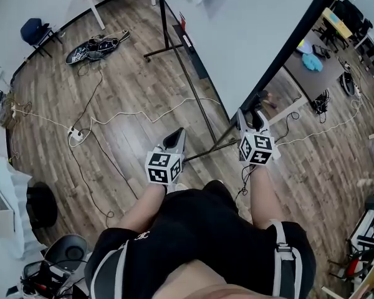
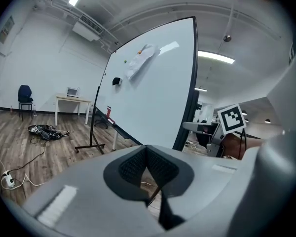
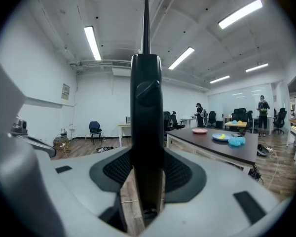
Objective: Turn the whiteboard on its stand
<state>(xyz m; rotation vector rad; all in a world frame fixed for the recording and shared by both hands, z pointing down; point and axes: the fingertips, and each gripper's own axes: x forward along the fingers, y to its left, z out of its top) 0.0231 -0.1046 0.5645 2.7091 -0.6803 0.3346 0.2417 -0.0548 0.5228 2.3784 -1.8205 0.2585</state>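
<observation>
Across the wood-plank floor [image 1: 131, 92], the large white whiteboard with a black frame [image 1: 249, 36] sits on its black metal stand [image 1: 193, 86], directly in front of you. Your right gripper [image 1: 250, 118] has its jaws clamped on the board's black edge at the near end. Your left gripper [image 1: 174, 141] hangs beside the stand, off the board, with its jaws together and nothing between them.
</observation>
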